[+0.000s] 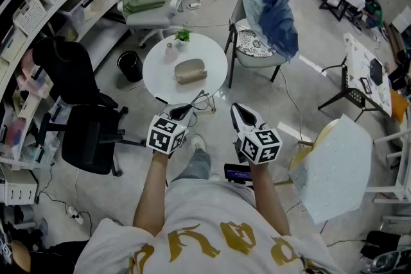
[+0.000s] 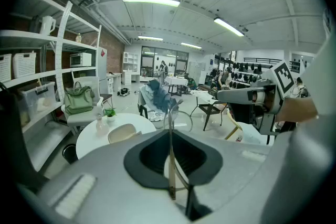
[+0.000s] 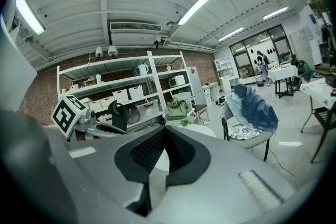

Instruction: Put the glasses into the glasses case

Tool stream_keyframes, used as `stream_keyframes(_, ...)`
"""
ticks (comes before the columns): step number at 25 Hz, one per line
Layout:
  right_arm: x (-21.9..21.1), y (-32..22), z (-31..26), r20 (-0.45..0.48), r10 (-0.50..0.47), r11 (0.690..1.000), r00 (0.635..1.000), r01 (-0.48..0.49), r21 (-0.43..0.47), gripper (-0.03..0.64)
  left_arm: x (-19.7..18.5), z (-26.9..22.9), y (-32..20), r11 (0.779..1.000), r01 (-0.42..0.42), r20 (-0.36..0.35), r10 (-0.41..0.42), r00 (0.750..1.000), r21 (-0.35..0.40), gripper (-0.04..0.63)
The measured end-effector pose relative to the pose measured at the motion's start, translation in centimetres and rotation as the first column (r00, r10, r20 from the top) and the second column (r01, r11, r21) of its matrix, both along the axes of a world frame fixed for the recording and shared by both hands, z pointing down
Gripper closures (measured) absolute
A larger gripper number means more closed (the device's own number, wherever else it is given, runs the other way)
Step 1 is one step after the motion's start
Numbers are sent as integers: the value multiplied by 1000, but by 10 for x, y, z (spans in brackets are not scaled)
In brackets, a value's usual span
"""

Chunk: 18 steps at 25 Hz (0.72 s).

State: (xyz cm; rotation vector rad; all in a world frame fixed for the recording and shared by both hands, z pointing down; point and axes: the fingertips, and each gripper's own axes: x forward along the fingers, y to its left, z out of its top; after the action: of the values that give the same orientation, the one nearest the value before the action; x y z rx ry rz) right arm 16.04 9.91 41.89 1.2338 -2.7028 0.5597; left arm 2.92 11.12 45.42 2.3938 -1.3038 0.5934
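Currently left tongs (image 1: 179, 113) clamped on glasses (image 2: 169, 165) temple, well short of glasses case (image 1: 191, 70) on table (image 1: 156, 67); right tongs (image 1: 239, 113) together, empty. Glasses likely light, fragile: grip frame, not lenses.

Table (image 1: 215, 77) near edge bare; case (image 1: 191, 70) centre; plant (image 1: 183, 36), bottle (image 1: 171, 51) behind; black chair (image 1: 83, 131) left, draped chair (image 1: 263, 35) right.

Lighting: bright and even, from ceiling tube lamps (image 2: 151, 1). The tubes bloom white in both gripper views. Shadows are soft, with a faint one under the round white table (image 1: 185, 67) on the pale floor (image 1: 334, 29). The head view is washed out and low in colour. Heavy fisheye bend at all edges; the gripper views go black in the corners. The shells of the left gripper (image 2: 170, 136) and right gripper (image 3: 165, 131), close to the lens, are soft, while the room behind is sharp.
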Motion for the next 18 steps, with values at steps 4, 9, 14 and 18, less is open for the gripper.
stream_keyframes(4, 2, 14, 2, 3, -8, 1000, 1000, 8, -5, 591, 5, -1, 14, 1000, 2, -5, -2, 1000, 1, 580)
stream_keyframes(9, 2, 28, 2, 7, -21, 1000, 1000, 21, -10, 590, 3, -2, 32, 1000, 23, -19, -23, 1000, -6, 580)
stream_keyframes(14, -1, 31, -3, 42, -31, 999, 999, 32, -12, 589, -1, -5, 35, 999, 37, -15, -37, 999, -4, 580)
stream_keyframes(18, -2, 28, 1, 34, -30, 999, 999, 31, -18, 589, -1, -4, 30, 999, 33, -13, -33, 999, 0, 580)
